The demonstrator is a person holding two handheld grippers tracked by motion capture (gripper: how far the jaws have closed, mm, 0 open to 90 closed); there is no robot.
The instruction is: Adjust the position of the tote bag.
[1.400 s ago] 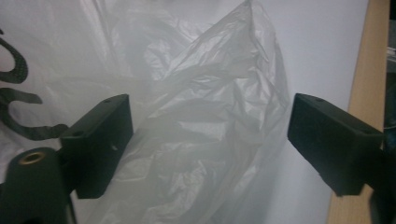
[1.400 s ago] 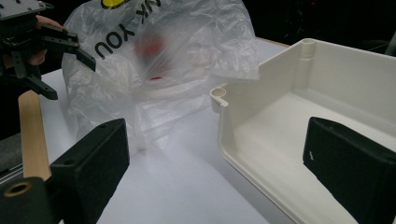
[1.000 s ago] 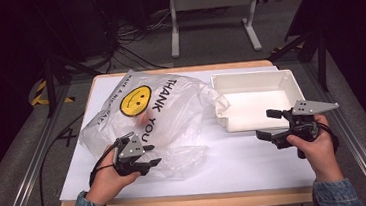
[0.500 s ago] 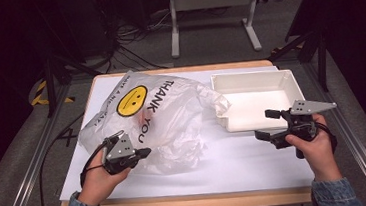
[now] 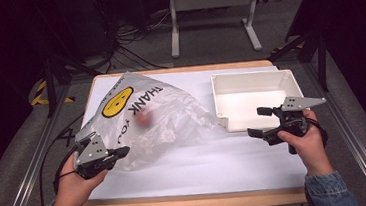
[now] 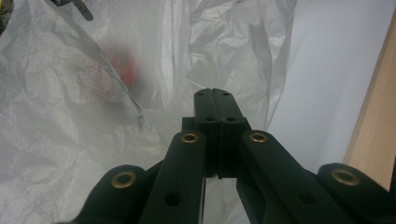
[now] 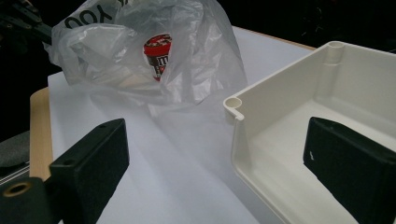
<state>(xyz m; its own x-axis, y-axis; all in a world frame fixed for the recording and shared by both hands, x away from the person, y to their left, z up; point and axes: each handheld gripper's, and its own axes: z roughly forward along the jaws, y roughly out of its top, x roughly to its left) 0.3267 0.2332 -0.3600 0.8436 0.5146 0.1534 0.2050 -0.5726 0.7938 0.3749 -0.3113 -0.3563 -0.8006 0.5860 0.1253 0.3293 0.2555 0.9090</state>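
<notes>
Left gripper (image 5: pixel 117 153) clamped on near-left edge of clear plastic bag (image 5: pixel 147 118); right gripper (image 5: pixel 263 122) wide open, just near side of white bin (image 5: pixel 252 97). Bag crumpled, left of bin, yellow smiley, "THANK YOU" print. Red cup (image 7: pixel 157 56) inside bag, label unreadable.

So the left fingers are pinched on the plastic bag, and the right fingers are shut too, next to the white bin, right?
Not quite. The right gripper is open: in the right gripper view its fingers stand wide apart beside the white bin. The rest holds; the left gripper is shut on the plastic bag.
</notes>
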